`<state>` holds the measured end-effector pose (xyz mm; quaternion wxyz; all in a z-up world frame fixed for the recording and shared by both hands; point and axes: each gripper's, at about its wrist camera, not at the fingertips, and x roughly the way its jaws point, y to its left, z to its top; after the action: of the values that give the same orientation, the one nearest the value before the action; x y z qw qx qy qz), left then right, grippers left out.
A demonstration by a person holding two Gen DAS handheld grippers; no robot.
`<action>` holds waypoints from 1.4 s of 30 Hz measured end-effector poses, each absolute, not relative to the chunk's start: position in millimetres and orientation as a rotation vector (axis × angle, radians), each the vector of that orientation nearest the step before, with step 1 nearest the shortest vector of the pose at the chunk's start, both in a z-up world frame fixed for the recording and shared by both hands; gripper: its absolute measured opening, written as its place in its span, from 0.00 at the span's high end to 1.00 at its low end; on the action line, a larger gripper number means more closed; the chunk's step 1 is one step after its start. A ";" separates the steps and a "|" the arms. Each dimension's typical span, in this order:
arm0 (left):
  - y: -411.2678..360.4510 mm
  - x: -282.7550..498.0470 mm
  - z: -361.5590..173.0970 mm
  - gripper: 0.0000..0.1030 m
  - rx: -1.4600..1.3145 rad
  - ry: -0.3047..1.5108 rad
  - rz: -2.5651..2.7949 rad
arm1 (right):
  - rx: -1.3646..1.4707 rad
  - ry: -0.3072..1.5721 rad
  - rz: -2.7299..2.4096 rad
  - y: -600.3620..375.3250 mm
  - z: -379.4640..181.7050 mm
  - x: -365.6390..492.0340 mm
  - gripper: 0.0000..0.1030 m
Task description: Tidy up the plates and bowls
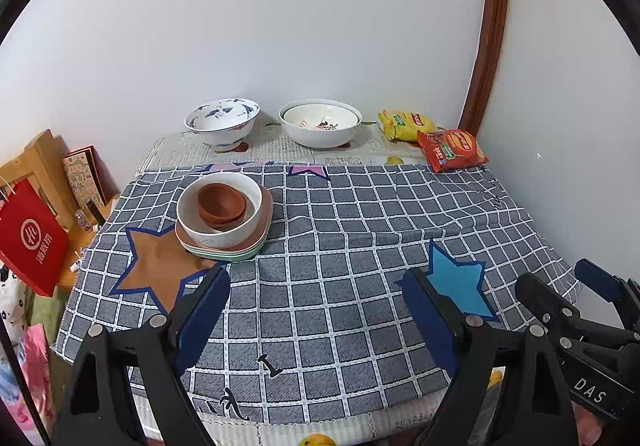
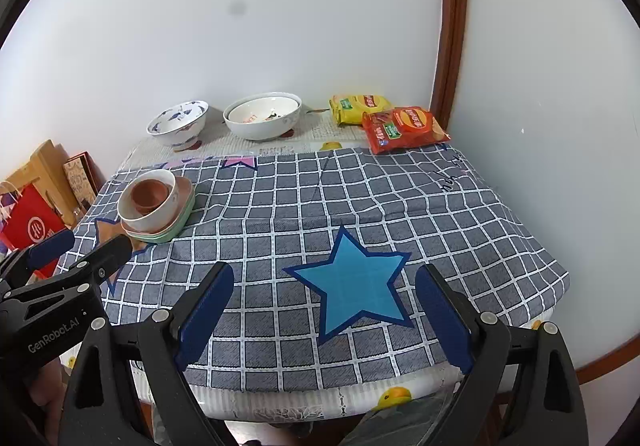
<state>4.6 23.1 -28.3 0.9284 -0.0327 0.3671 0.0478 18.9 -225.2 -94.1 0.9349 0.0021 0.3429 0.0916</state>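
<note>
While both the left gripper [image 1: 316,310] and right gripper [image 2: 324,310] hover spread and empty over the near cloth, approach the stacked bowls [image 1: 220,207] on the plates [image 1: 240,252] squarely; two more bowls [image 1: 320,122] wait by the wall

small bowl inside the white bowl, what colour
Reddish brown small bowl in the white bowl, clearest in left wrist view.

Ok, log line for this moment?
left gripper open, empty | right gripper open, empty | brown bowl in white bowl on plates
</note>
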 end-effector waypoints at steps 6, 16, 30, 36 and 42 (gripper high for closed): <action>23.5 4.0 -28.4 0.15 -0.068 0.756 0.098 | 0.011 0.704 0.194 -225.8 -94.4 19.5 0.11; 23.7 4.0 -28.5 0.15 -0.068 0.756 0.097 | 0.018 0.702 0.195 -227.3 -94.7 17.9 0.11; 23.0 3.6 -27.9 0.15 -0.068 0.756 0.099 | 0.016 0.699 0.199 -226.4 -94.5 16.2 0.11; 23.5 3.3 -27.8 0.15 -0.068 0.756 0.097 | 0.016 0.697 0.202 -226.0 -94.5 16.0 0.11; 22.8 3.5 -27.4 0.15 -0.068 0.756 0.098 | 0.018 0.694 0.203 -225.2 -93.3 14.8 0.11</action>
<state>3.5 22.8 -27.4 0.9276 -0.0331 0.3689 0.0477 14.8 -225.2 -93.3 0.9354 0.0087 0.3394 0.0992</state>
